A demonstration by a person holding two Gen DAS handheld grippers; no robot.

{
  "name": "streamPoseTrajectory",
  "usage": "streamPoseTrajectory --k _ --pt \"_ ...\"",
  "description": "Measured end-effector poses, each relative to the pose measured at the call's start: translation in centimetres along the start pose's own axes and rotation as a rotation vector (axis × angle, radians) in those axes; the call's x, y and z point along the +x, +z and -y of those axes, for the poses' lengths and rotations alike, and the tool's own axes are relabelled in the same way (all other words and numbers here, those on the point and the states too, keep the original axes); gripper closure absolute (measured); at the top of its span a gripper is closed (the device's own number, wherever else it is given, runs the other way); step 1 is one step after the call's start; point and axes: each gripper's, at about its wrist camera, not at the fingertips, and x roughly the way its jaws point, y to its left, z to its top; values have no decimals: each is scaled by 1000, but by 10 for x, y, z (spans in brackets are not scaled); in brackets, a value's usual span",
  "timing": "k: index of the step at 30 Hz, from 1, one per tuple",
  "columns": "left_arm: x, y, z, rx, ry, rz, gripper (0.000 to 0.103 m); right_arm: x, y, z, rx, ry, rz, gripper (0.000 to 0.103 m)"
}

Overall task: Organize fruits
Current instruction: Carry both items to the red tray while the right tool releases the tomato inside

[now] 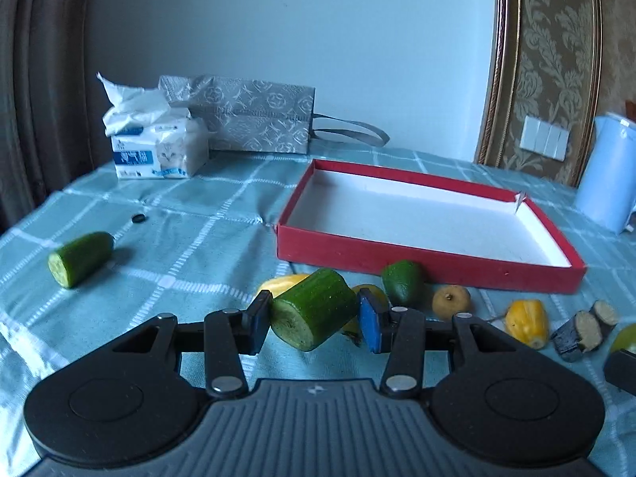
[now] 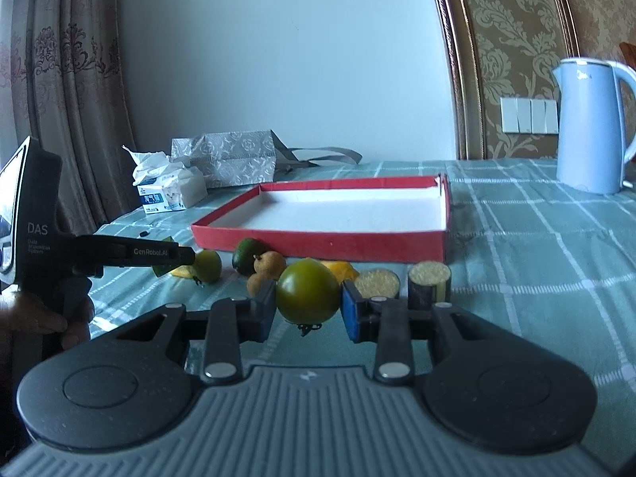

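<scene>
My left gripper (image 1: 314, 320) is shut on a green cucumber piece (image 1: 314, 310), held tilted above the cloth with its cut face toward me. My right gripper (image 2: 308, 306) is shut on a round green tomato (image 2: 308, 292), lifted slightly off the table. An empty red box (image 1: 417, 264) with a white inside lies just beyond; the red box (image 2: 318, 240) also shows in the right wrist view. In front of it lie a green avocado (image 1: 402, 282), a small brown pear (image 1: 451, 298), a yellow pepper piece (image 1: 526, 322) and dark cut pieces (image 1: 584, 328). A second cucumber piece (image 1: 79, 258) lies far left.
A tissue pack (image 1: 159, 151) and a silver patterned bag (image 1: 254, 119) stand at the back of the checked tablecloth. A pale blue kettle (image 2: 592, 127) stands at the back right. A small black cap (image 1: 138, 218) lies on the cloth. A hand (image 2: 43, 318) holds the left gripper's body.
</scene>
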Motion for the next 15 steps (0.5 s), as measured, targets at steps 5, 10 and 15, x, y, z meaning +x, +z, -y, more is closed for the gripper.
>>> streamPoseTrajectory --k 5,10,15 --pt "-9 3 -4 -15 -18 27 58 3 5 -9 -21 0 2 71" --pt "-14 9 -10 -20 -3 52 58 6 10 -17 -36 -1 7 71" --pt "-12 15 -18 -23 46 76 58 8 18 -23 -51 0 24 70"
